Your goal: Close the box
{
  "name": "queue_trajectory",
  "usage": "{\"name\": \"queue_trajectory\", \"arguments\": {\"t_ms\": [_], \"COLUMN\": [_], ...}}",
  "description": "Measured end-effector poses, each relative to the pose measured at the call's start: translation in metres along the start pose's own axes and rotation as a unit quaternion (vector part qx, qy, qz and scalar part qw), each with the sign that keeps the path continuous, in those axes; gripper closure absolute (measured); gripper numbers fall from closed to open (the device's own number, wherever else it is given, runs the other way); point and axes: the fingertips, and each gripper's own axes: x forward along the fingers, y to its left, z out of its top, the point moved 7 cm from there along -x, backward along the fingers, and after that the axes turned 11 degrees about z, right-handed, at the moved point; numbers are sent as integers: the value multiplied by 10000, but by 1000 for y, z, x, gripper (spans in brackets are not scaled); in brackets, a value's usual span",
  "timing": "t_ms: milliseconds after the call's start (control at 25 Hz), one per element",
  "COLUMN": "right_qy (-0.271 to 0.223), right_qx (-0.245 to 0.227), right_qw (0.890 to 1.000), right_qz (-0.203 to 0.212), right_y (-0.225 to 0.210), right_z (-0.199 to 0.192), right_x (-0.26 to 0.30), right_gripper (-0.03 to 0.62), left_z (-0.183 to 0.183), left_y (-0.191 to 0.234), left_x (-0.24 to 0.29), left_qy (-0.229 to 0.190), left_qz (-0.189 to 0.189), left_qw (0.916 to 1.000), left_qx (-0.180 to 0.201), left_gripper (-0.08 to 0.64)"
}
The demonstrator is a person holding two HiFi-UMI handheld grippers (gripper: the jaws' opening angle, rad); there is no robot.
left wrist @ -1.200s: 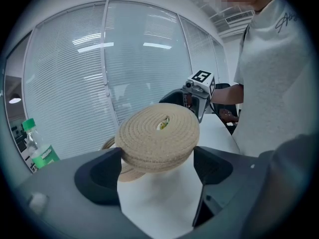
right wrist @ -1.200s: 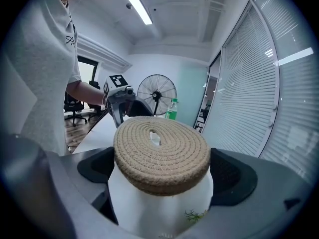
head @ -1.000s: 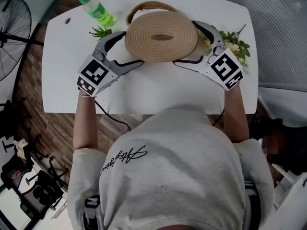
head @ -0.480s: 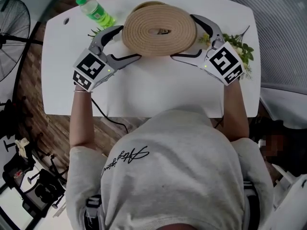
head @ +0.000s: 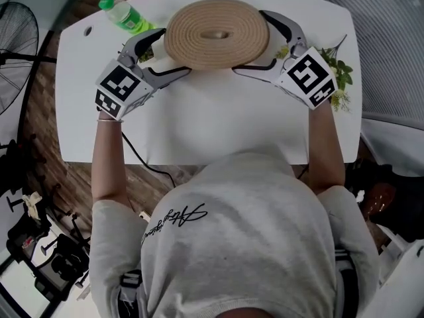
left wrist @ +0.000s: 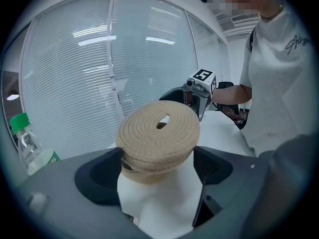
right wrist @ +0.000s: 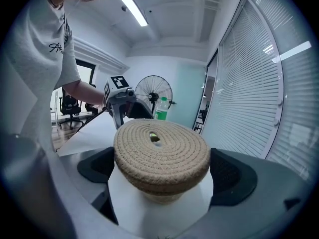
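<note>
Lid down on the box!
Left gripper (head: 161, 55) and right gripper (head: 266, 42) clamp the woven lid (head: 215, 32) at top centre, over the box (right wrist: 162, 197).

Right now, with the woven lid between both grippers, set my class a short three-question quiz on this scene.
1. True or false: the woven lid sits between the jaws of both the left gripper and the right gripper.
2. On the table near the left gripper stands: A) a mug B) a green bottle C) a laptop.
3. Fill in: the leafy sprigs lie by the ___ gripper.
Key: 1 true; 2 B; 3 right.
</note>
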Motion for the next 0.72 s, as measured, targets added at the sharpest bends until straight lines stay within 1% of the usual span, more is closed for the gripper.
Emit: {"name": "queue_trajectory", "arguments": {"t_ms": [480,720], "right_qy": [15,48], "right_qx": [4,33], "right_qw": [10000,10000], "right_qz": [46,46], "right_y": [-18,-25], "right_z": [-3,-6], "right_x": [12,17], "right_gripper": [2,2], "left_z": [-8,-7], "left_y": [16,22], "left_x": [13,19], "left_qy": [196,330], "left_qz": [-26,8], "left_qw": [9998,9995], "left_qx": [-94,-6], "left_gripper": [112,114]}}
